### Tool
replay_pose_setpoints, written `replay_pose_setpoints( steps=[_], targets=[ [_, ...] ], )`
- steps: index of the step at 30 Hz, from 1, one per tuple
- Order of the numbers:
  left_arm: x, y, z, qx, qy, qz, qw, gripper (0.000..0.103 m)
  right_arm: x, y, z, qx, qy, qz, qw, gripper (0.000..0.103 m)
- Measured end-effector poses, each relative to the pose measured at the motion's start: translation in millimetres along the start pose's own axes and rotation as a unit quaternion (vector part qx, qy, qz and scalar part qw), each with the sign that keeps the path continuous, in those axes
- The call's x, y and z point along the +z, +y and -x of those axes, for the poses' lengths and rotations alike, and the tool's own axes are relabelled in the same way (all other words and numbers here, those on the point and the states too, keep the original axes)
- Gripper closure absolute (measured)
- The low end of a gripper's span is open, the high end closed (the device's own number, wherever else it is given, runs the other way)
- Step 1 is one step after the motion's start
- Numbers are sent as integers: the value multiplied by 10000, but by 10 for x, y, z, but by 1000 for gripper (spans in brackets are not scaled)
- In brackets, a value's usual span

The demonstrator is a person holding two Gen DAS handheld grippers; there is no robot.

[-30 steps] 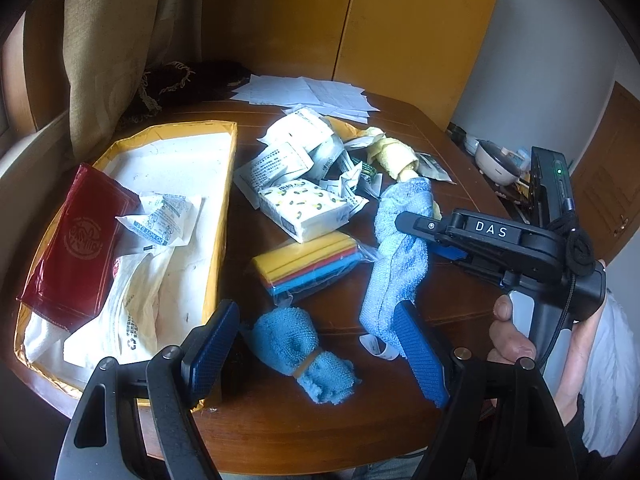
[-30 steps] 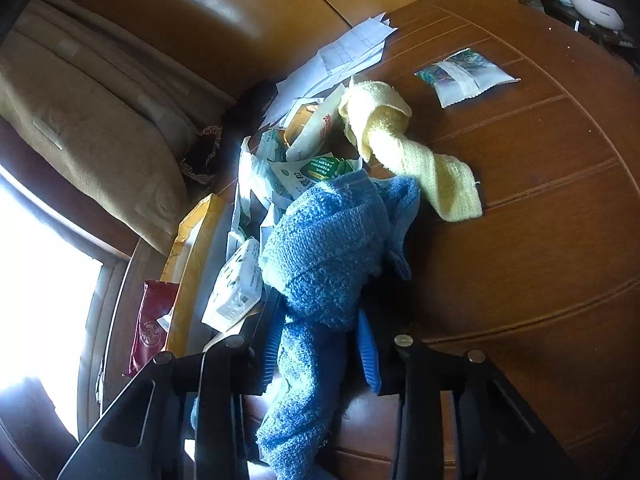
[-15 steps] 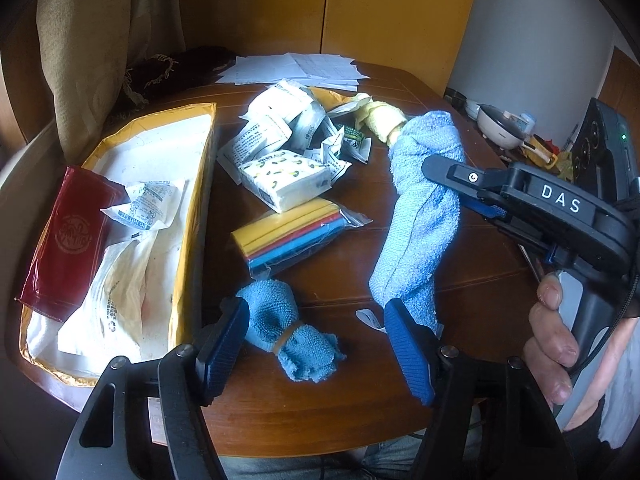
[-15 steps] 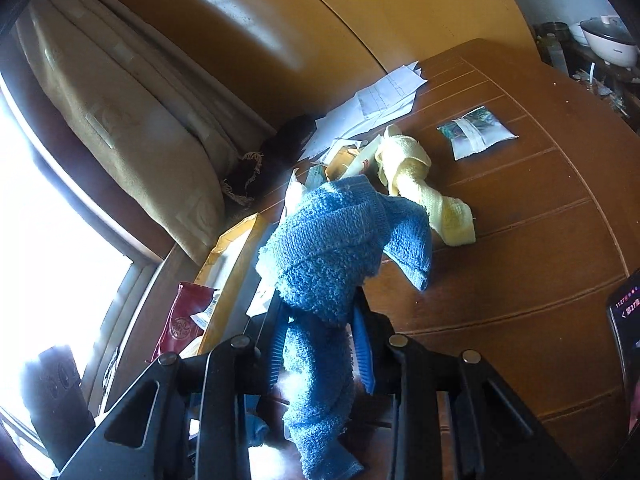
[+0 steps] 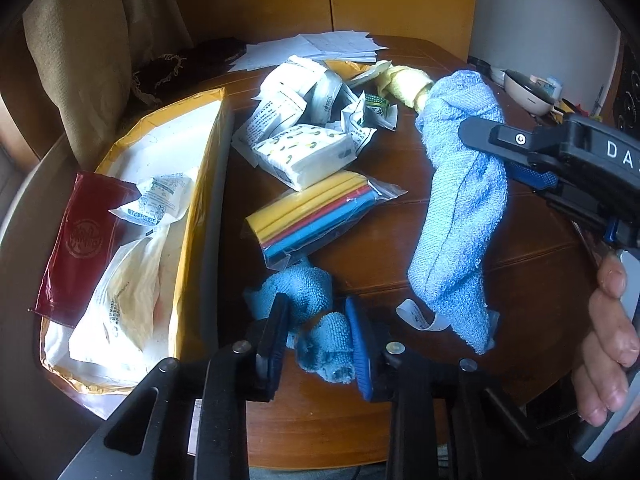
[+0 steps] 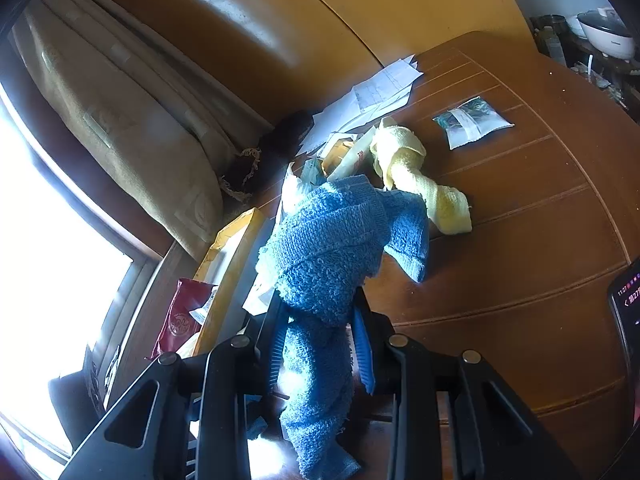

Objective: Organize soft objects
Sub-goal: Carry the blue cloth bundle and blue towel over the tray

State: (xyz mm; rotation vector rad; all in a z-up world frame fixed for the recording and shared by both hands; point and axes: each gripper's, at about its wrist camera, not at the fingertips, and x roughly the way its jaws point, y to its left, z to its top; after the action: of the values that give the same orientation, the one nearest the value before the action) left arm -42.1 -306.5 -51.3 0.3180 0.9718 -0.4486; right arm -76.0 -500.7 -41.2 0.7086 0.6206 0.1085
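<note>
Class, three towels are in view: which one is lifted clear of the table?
The long blue towel, clamped in the right claw. The small banded blue towel and the yellow towel lie on the tabletop.

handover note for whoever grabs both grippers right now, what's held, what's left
Left gripper: jaws have just been closing around the small blue rolled cloth at the near edge of the brown wooden table.
Right gripper: shut on the long blue terry towel, lifted, tail hanging.
Not yet sorted: yellow knotted cloth, on the table by the packets.
Next: place both blue cloths, then fetch the yellow one.
</note>
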Motion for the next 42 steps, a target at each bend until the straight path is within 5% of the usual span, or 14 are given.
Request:
replay_pose_setpoints(
  steps=[12,22,42],
  targets=[
    [86,159,304,-869,-547,479,9936,81,15,53,113,114,-272,44,9996,73],
    [129,491,523,-1491,-973,1227,9763,81,41,309,358,406,-778,415,9953,73],
    [97,1176,796,-1519,-1710,1979,9532,81,-9,1023,297,1070,-557,1134,9862,73]
  ],
)
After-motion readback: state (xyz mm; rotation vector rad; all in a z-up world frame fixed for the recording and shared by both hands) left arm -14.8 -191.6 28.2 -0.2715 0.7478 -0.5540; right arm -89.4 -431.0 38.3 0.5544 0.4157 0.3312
